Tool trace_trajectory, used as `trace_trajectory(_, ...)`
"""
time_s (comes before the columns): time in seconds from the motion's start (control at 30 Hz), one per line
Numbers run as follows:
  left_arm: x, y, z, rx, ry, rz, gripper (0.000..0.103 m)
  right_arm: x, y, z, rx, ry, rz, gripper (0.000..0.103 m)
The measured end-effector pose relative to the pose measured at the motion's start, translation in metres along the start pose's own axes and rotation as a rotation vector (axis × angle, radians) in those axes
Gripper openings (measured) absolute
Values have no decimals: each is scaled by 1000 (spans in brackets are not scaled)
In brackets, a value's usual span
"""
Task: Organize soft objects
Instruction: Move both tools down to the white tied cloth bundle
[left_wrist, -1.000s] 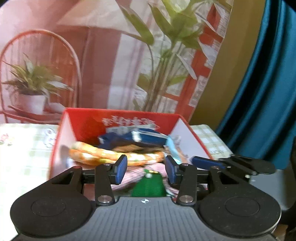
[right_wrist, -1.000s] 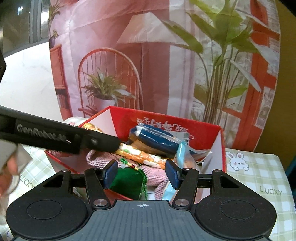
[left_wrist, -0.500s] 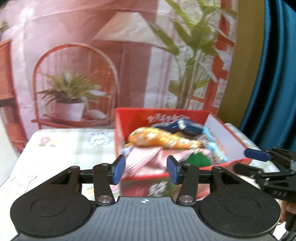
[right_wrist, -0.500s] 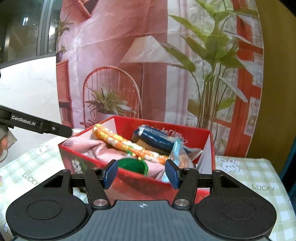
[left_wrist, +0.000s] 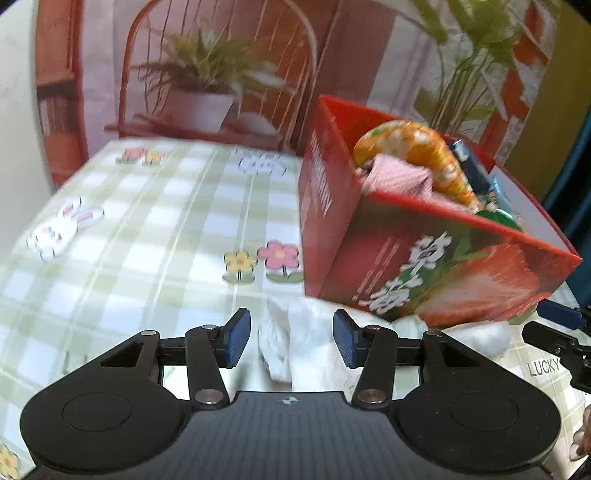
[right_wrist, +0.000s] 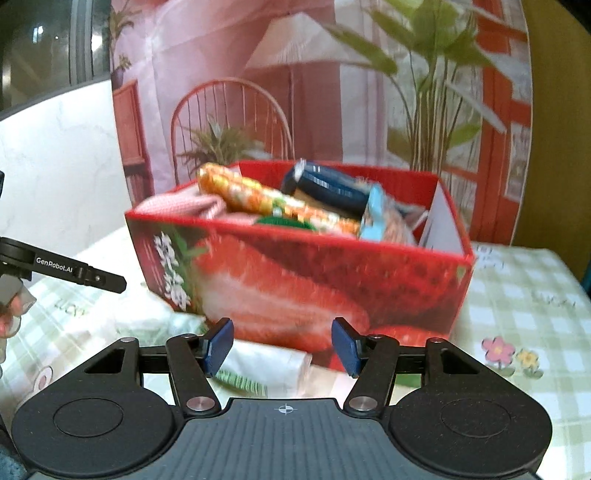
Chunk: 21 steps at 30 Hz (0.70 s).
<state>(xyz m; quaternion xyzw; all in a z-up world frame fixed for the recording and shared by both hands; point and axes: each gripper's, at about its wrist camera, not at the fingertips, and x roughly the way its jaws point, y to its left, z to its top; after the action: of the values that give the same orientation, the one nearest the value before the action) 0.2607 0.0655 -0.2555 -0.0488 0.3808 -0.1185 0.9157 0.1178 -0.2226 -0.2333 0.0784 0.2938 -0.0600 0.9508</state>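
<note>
A red strawberry-print box (left_wrist: 424, 273) (right_wrist: 295, 280) stands on the checked tablecloth. It holds an orange patterned soft roll (left_wrist: 413, 147) (right_wrist: 258, 195), a pink cloth (left_wrist: 395, 177) (right_wrist: 177, 205), a dark blue pack (right_wrist: 328, 188) and a green item (right_wrist: 280, 221). A white soft cloth (left_wrist: 306, 339) (right_wrist: 266, 365) lies on the table in front of the box. My left gripper (left_wrist: 291, 338) is open, low over the white cloth. My right gripper (right_wrist: 282, 345) is open, just in front of the box above the cloth's other end.
The green-checked tablecloth (left_wrist: 147, 236) (right_wrist: 524, 295) carries flower and rabbit prints. A printed backdrop with a chair and plants (right_wrist: 295, 92) hangs behind the table. A blue curtain (left_wrist: 580, 184) hangs at the right. The other gripper's tip (left_wrist: 557, 317) (right_wrist: 85, 275) shows in each view.
Both grippers have pulled back from over the box and dropped toward the table in front of it. The white cloth has come into view between the fingers. Both stay open.
</note>
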Motion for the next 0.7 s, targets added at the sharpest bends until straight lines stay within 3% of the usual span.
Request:
trace_trajectory(0.2,7,2,-12,-52,3,-53,54,20,-7,-10,34,54,5,68)
trace_trajectory(0.4,11,-8,-23,-42,13,-100,54,37,-10,-17,62,100,31,68)
trace_trajectory(0.7,9,-23,-41,-9,31,-117,53,39,-10,-25,114,125,45,53)
